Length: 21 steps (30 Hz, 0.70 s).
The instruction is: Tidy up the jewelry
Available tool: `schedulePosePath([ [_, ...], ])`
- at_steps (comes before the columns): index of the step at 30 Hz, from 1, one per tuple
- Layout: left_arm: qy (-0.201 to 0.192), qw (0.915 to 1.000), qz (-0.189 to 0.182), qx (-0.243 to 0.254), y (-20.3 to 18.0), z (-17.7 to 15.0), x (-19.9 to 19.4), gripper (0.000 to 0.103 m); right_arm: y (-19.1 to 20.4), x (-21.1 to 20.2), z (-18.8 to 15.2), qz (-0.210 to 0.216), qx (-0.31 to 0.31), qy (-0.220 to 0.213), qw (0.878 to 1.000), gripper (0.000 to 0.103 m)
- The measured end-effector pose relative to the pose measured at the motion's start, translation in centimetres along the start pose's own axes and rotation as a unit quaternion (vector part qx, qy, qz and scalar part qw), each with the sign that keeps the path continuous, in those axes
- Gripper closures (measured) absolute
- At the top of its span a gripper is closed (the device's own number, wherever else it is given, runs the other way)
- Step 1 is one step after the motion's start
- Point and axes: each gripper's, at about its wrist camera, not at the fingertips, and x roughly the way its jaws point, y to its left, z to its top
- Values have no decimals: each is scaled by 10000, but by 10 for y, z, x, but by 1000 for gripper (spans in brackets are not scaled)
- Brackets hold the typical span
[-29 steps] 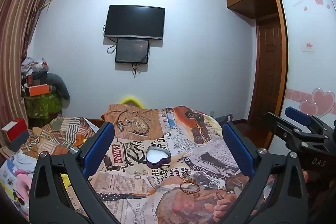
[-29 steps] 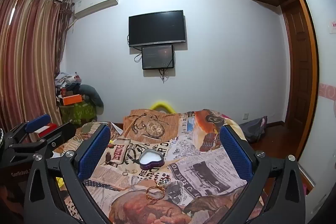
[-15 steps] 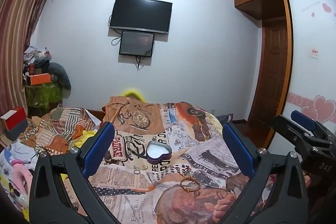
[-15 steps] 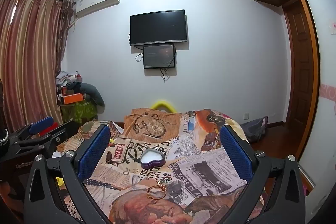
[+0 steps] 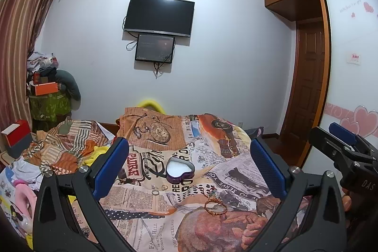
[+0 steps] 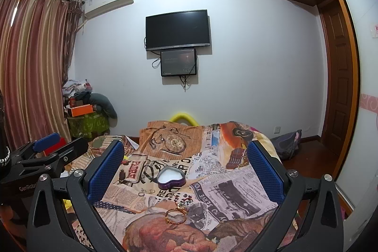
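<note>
A purple heart-shaped tin (image 5: 180, 171) with a white lining lies open on the printed bed cover; it also shows in the right wrist view (image 6: 171, 178). In front of it lie small rings (image 5: 155, 192) (image 6: 141, 194), a charm piece (image 5: 212, 191) (image 6: 187, 201) and a gold bangle (image 5: 215, 204) (image 6: 175, 215). My left gripper (image 5: 189, 169) is open and empty, held above the bed, back from the jewelry. My right gripper (image 6: 185, 171) is open and empty too, to the right of the left one.
The bed cover (image 5: 151, 223) carries newspaper and pocket-watch prints. Crumpled bedding (image 5: 59, 148) lies at the left. A red box (image 5: 16, 136) and a cluttered stand (image 5: 47, 98) are by the curtain. A TV (image 5: 159, 15) hangs on the far wall; a wooden door (image 5: 309, 91) is at the right.
Both views have tilted slightly, showing more of the bed and shifting the room upward in the left view. The jaws stay open. The jewelry has not moved.
</note>
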Motion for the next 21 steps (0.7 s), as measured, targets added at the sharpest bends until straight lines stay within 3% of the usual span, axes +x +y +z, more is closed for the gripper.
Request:
schedulePosePath([
  [21,50,9999,-75,87,-8,2,1,0,-2,1,1,-43,29,20,10000,0],
])
